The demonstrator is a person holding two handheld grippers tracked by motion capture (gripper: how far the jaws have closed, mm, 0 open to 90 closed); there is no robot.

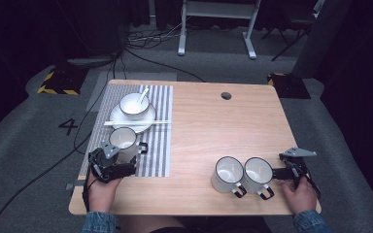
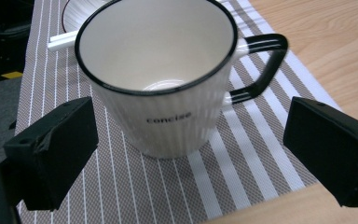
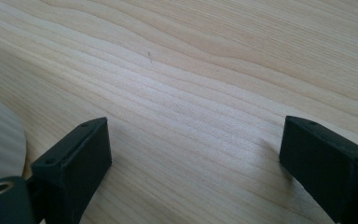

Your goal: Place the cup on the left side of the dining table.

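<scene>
Left gripper [image 2: 186,154] sits at the near edge of the striped placemat [image 2: 242,168], jaws spread wide with clear space on both sides of a white ribbed mug [image 2: 168,93]. Mug stands upright on the placemat, handle to the right in the left gripper view. Right gripper [image 3: 193,158] rests over bare tabletop [image 3: 205,70], jaws apart and empty, just beside two mugs [image 1: 243,174].

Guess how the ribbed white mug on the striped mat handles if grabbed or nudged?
The mug looks like rigid glazed ceramic, so probably stiff, slippery and chippable. It tapers to a narrow base, so a high push may tip it. The side handle likely shifts its balance. On the woven mat it probably drags.
</scene>
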